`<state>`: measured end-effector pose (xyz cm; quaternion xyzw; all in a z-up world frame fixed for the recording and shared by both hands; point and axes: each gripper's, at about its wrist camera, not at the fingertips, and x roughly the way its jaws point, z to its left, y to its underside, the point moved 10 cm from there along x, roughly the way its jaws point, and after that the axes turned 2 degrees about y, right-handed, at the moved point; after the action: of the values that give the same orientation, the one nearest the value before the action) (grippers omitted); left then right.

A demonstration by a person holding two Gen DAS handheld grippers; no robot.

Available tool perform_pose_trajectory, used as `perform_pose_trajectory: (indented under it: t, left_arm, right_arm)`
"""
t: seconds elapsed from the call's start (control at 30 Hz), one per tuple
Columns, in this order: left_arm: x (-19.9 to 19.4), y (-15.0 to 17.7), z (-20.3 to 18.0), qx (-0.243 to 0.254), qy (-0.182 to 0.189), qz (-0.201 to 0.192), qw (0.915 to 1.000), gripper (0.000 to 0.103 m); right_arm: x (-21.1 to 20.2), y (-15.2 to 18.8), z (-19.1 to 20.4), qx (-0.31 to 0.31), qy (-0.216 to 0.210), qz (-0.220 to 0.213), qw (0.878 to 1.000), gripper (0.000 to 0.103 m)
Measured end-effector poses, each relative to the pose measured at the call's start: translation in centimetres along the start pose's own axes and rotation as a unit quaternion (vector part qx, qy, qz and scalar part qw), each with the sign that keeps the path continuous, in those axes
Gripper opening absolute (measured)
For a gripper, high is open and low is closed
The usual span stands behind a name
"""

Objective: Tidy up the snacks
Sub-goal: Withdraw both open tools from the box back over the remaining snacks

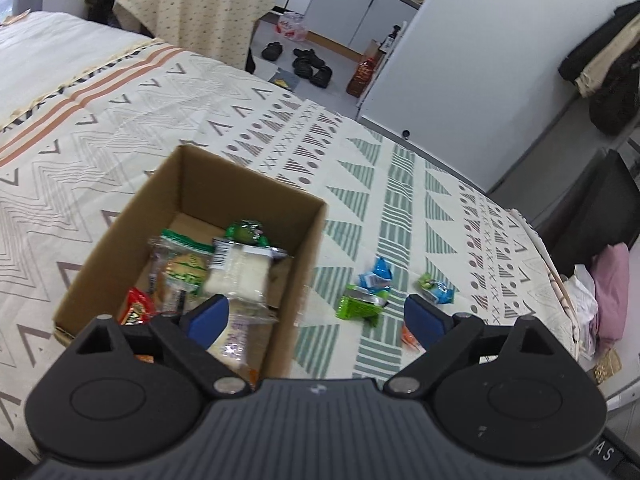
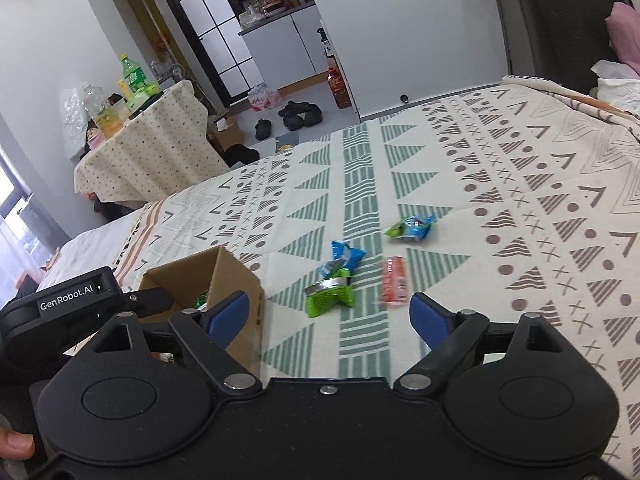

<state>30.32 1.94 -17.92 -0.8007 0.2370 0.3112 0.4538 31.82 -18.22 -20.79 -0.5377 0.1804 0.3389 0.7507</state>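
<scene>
Snacks beyond 2 wide-open grippers

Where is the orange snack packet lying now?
In the right wrist view the orange packet lies on the bedspread, right of the green packet, outside the cardboard box.

A bed spread with a cream cover patterned in green and grey triangles, stripes and crosses carries everything. An open cardboard box stands on it. Just beside the box lie a green snack packet and a blue packet, near each other. An orange packet lies close by, and a green-and-blue packet farther off.
</scene>
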Motion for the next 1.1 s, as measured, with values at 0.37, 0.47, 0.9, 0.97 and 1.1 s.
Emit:
perform_pose_trajectory:
  t: [0.37, 0.47, 0.9, 0.97, 1.1]
  left_arm:
    - [1.1, 1.5, -2.9, 0.023, 0.001, -0.006, 0.9997, 0.102]
    - [1.4, 1.9, -3.4, 0.032, 0.0, -0.005, 0.9995, 0.102]
    - [3.1, 3.5, -5.4, 0.068, 0.002, 0.001, 0.9977, 0.102]
    - [3.4, 3.7, -5.8, 0.078, 0.002, 0.0, 0.9969, 0.102]
    - [4.1, 3.7, -6.3, 0.091, -0.008, -0.005, 0.9958, 0.102]
  right_arm:
    - [-1.0, -0.3, -3.3, -0.015, 0.001, -0.014, 1.0, 0.101]
    - [-1.2, -0.2, -4.5, -0.006, 0.0, -0.016, 1.0, 0.103]
    - [0.0, 1.4, -9.1, 0.017, -0.004, 0.0, 1.0, 0.103]
    - [0.4, 1.7, -9.6, 0.022, -0.006, 0.001, 1.0, 0.103]
    - [1.2, 1.9, -10.0, 0.039, -0.016, 0.004, 0.999, 0.103]
